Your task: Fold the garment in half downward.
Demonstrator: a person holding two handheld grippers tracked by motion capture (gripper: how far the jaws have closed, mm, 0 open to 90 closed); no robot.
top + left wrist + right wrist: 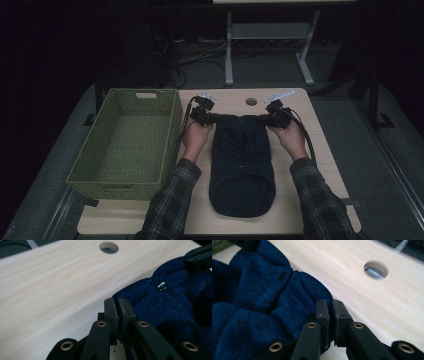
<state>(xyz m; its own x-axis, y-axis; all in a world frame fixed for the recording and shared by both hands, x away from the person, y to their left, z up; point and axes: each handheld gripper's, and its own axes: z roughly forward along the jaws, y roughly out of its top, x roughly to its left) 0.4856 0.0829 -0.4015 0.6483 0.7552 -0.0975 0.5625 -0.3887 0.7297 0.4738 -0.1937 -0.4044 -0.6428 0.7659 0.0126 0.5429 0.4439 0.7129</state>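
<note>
Two grippers, one garment: the left gripper and right gripper each pinch a far corner of the blue knit (one green basket beside it).

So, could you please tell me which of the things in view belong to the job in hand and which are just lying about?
In the job:
- dark blue knitted garment
- left gripper, shut on its far left corner
- right gripper, shut on its far right corner

Just lying about:
- green woven basket, nothing in it
- round hole in the table
</note>
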